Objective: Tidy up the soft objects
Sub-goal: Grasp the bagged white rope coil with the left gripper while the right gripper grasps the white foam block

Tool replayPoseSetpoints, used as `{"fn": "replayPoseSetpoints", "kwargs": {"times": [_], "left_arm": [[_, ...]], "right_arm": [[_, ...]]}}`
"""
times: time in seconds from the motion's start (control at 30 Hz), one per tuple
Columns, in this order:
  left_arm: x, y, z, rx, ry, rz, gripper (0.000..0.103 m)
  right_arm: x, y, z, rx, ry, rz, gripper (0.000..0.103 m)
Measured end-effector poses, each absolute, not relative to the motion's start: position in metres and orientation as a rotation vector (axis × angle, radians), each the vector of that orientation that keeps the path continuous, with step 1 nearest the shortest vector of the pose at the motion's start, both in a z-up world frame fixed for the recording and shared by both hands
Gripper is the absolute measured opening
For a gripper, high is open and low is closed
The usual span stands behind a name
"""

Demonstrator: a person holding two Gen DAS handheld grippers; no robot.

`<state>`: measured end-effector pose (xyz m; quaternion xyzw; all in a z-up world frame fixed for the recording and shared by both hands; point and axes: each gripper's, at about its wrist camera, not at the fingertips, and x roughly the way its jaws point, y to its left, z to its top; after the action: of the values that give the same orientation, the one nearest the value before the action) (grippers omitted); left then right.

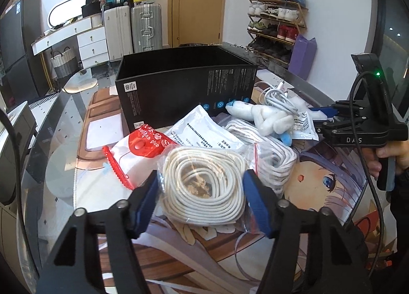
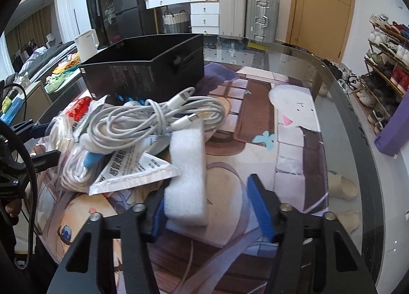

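left gripper (image 1: 199,200), jaws spread wide, straddling a bagged coil of white rope (image 1: 203,186); whether the blue pads touch the bag cannot be told. right gripper (image 2: 205,208), jaws likewise wide, around the near end of a white foam block (image 2: 188,173), its left pad just beside the foam. behind these lies a heap of soft items on a printed mat (image 2: 255,125) (under a glass table top): a red-topped packet (image 1: 143,145), a white sachet (image 1: 204,133), a plush toy (image 1: 271,120) and a bundled charging cable (image 2: 156,120). an open black box (image 1: 184,87) stands beyond the heap.
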<state>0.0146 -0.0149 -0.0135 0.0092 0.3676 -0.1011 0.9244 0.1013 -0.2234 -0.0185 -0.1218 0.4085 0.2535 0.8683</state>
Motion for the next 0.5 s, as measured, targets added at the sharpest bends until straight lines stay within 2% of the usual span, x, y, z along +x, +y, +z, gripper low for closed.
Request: {"fn": "replayPoseSetpoints", "kwargs": {"times": [0.13, 0.27, 0.5], "left_arm": [[0.013, -0.012, -0.013, 0.012, 0.752, -0.216, 0.056], [0.011, -0.010, -0.011, 0.005, 0.748, -0.224, 0.051], [0.007, -0.006, -0.009, -0.012, 0.737, -0.231, 0.043]], "right_arm": [[0.098, -0.224, -0.019, -0.248, 0.845, 0.542, 0.041], [0.095, -0.227, -0.020, -0.239, 0.834, 0.544, 0.023], [0.088, -0.235, -0.020, -0.231, 0.819, 0.523, 0.022]]}}
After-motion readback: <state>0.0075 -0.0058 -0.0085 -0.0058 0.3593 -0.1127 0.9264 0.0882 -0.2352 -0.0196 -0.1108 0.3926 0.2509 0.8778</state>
